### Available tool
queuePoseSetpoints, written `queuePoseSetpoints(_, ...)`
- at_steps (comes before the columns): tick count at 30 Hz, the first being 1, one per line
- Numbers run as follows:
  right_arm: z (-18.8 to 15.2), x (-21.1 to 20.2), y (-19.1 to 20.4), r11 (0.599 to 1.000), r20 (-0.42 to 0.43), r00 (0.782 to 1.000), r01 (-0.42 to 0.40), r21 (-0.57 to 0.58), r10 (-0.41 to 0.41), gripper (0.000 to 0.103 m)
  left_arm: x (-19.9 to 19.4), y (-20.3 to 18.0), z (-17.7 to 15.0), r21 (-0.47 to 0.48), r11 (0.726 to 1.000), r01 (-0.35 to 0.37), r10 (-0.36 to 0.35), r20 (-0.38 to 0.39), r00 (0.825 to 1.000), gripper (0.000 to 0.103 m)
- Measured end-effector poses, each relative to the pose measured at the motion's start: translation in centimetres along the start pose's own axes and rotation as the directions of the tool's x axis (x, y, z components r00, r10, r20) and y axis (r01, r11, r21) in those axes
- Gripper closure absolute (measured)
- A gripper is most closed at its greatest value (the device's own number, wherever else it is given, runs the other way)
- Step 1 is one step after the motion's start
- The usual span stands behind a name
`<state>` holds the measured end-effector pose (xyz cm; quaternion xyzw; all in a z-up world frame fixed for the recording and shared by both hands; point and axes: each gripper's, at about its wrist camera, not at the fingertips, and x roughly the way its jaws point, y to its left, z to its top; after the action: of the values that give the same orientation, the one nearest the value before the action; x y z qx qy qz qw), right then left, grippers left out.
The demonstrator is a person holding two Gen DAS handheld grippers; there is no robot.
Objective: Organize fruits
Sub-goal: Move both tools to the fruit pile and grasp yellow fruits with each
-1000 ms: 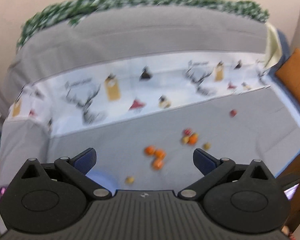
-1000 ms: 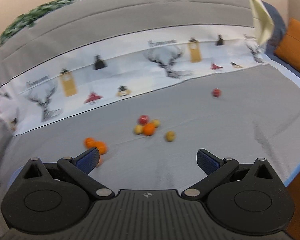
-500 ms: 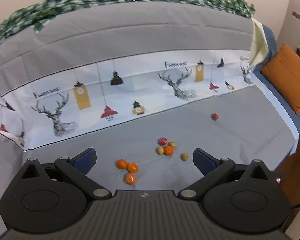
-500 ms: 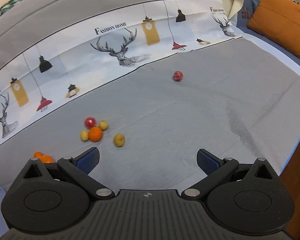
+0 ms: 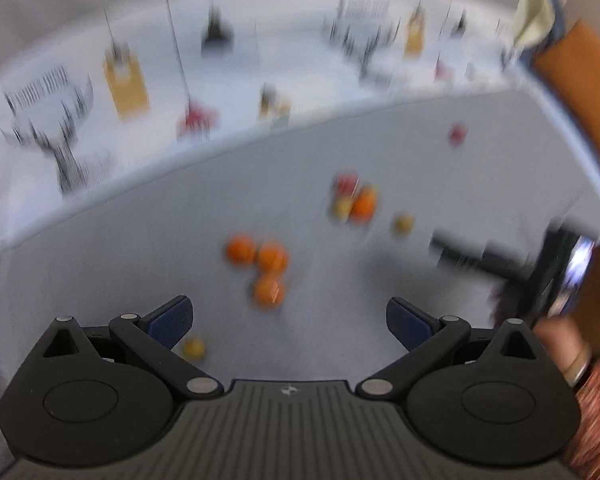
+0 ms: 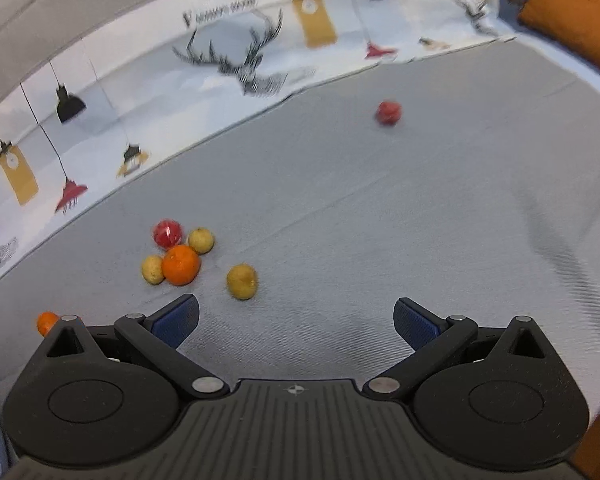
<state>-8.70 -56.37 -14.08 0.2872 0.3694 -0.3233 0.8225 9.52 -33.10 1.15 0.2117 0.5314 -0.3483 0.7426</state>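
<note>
While jaws gape, yellow fruit (image 6: 242, 281) beyond right gripper (image 6: 296, 320).

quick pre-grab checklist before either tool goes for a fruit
1. Right tool open and empty: ok.
2. Left tool open and empty: ok.
3. Lone yellow fruit apart from the cluster, free to grasp: ok.
4. Orange free of neighbours: not ok, it touches the yellow fruit beside it.
5. Left view sharp enough to aim: not ok, blurred.
6. Container for sorting in sight: cannot tell.
</note>
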Motion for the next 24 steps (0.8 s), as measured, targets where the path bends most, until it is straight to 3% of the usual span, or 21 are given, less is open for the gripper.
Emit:
queuePoseSetpoints(2,-0.1,1.8,0.7,1.000,-0.009,1.000,-0.014,-0.009,0.014,0.001,4.2,2.6,-0.7,-0.037,0.996,-0.076,0.073,-0.096,0.993,0.000)
queuePoseSetpoints(8,0.1,5.4,3.6,0.995,0.027,0.999,-0.023,-0.093,0.025,0.001,12.7,7.4,-2.2,-0.016,0.977,-0.211,0.203,-0.214,0.955,0.001)
queuePoseSetpoints(12,0.1,7.5,4.6,0.990,0.045,0.999,-0.004,-0.142,0.011,0.001,14.4,7.0,-2.4,0.078,0.983,-0.165,0.179,-0.229,0.957,0.003)
queuePoseSetpoints(15,-0.1,9.3,4.9,0.983,0.039,0.999,0.034,-0.179,-0.028,0.001,15.0,5.3,-3.2,0.203,0.962,-0.180,0.223,-0.212,0.952,0.003)
queuePoseSetpoints(17,-0.5,9.8,5.0,0.976,0.062,0.997,0.062,-0.210,-0.050,0.001,15.9,5.4,-3.6,0.239,0.952,-0.192,0.249,-0.237,0.939,0.005)
queuePoseSetpoints(20,-0.9,9.8,5.0,0.976,0.082,0.995,0.068,-0.209,-0.051,0.001,17.1,6.5,-3.9,0.223,0.953,-0.203,0.266,-0.302,0.915,0.021)
queuePoseSetpoints(22,-1.0,9.7,5.0,0.975,0.080,0.995,0.071,-0.208,-0.055,0.001,16.9,7.4,-3.7,0.163,0.969,-0.184,0.229,-0.321,0.919,0.031)
queuePoseSetpoints(24,-1.0,9.5,5.1,0.976,0.062,0.996,0.078,-0.204,-0.066,0.001,16.5,7.8,-3.5,0.135,0.981,-0.140,0.178,-0.328,0.928,0.068)
